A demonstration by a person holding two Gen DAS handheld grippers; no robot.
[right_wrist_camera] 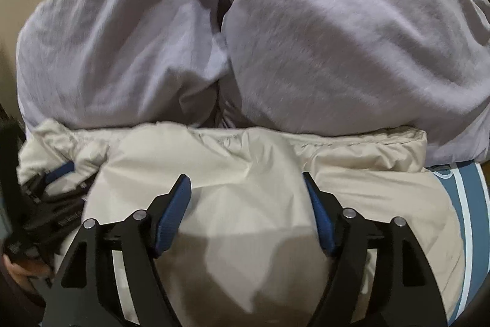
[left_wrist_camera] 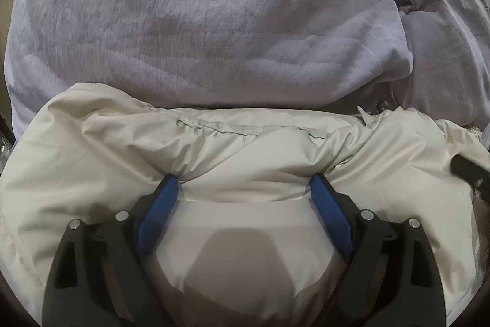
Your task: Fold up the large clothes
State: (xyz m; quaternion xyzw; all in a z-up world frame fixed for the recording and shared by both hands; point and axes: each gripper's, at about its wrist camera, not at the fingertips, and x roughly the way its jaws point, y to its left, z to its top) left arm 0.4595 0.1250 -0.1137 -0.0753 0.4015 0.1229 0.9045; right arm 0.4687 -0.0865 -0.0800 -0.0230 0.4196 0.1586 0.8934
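Left wrist view: the left tongs [left_wrist_camera: 243, 184] stand wide, blue pads pressing down into a cream puffer jacket [left_wrist_camera: 214, 149] that bulges between them — spread, not pinched. The jacket lies bunched across the near foreground, a stitched seam running along its upper edge, and butts against a lavender quilted blanket [left_wrist_camera: 199, 20] heaped behind it. At far right a dark edge of the other tool just shows.

Right wrist view: the left tongs [right_wrist_camera: 58, 173] appear at far left, sunk in the jacket's crumpled end; the right tongs [right_wrist_camera: 246, 184] hover open over the middle of the jacket [right_wrist_camera: 245, 152], nothing clamped. A blue-and-white striped surface [right_wrist_camera: 468, 204] peeks out at right, beneath the jacket.

By its look the jacket is light, puffy and springy, with a smooth shell likely to slide under the pads; it will trap air and push back against any crease. Seams, hem or the firm folded edge at upper right seem the surest grips — a deep bite of gathered shell rather than a shallow nip of padding.
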